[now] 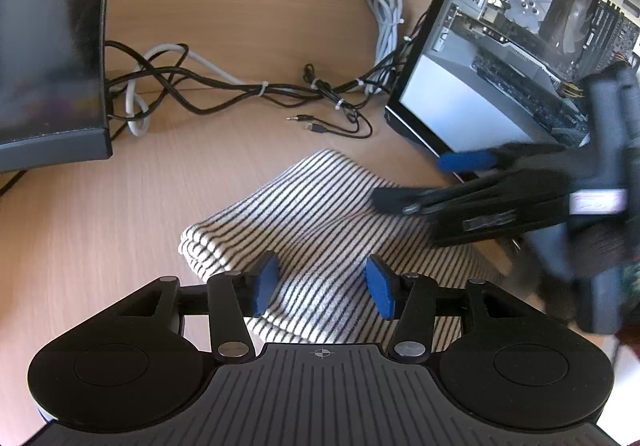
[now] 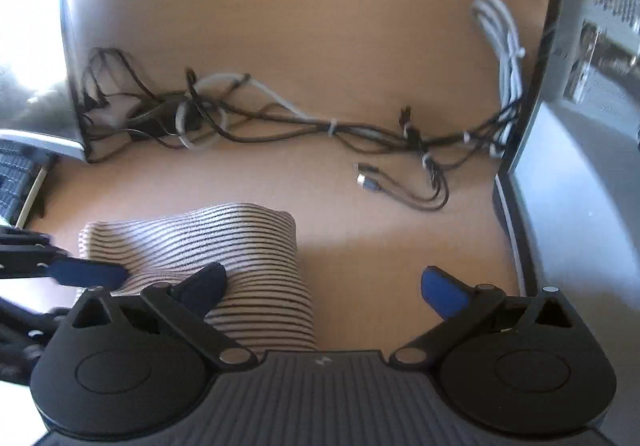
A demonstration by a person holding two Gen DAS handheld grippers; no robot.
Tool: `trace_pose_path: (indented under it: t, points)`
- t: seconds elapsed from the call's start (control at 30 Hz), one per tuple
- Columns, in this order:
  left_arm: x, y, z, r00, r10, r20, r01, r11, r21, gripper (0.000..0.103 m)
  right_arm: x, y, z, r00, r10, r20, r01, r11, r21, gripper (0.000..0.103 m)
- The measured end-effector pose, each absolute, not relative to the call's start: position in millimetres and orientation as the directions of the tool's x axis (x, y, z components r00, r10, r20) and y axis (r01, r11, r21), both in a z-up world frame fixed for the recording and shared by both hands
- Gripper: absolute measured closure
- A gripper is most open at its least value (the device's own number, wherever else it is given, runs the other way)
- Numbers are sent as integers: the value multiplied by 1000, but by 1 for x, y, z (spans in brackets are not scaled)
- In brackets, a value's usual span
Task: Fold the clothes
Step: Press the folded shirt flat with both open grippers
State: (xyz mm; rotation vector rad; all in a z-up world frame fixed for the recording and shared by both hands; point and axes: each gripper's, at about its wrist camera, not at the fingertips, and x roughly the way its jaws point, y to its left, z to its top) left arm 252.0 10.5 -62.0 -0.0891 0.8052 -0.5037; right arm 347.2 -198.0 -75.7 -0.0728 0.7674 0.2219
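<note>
A black-and-white striped garment (image 1: 316,222) lies folded into a thick bundle on the wooden desk (image 1: 120,206). My left gripper (image 1: 324,282) is open just above its near part, with nothing between its blue pads. My right gripper (image 1: 424,182) reaches in from the right over the garment's far right side, blurred. In the right wrist view the garment (image 2: 224,246) lies at lower left. My right gripper (image 2: 328,286) is open wide, its left finger over the cloth and its right finger over bare desk. The left gripper's blue pad (image 2: 88,272) shows at the left edge.
A tangle of black and white cables (image 1: 248,90) lies at the back of the desk, with loose plugs (image 1: 308,124). A dark monitor base (image 1: 52,46) stands at the left. An open computer case (image 1: 520,38) stands at the right, close to the garment.
</note>
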Motion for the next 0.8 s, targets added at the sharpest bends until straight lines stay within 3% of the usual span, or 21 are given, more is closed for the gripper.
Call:
trace_pose_path:
  t: [0.2,0.43,0.57,0.67,0.8]
  points:
    - [252,10,-62,580,-466,-668,401,877,-264,45,344,-193,-84,700,208,-683,-223,972,67,0]
    - [249,7,-63,576,-468,-670,423,872,-245,39,341,-224,-86,640,355,-682,-210,934,289,0]
    - [249,10,-63,574,-478,-665,420,869,-263,39,301,-219,-65,719,306,-624,-285,949,136,0]
    - [250,9,-63,575,-477,-665,422,869,-259,39,286,-207,-81,718,212,-663,-291,957,-8,0]
    - [249,5,-63,576,-470,-669,435,869,-236,33,284,-208,-92,716,211,-665,-232,971,58,0]
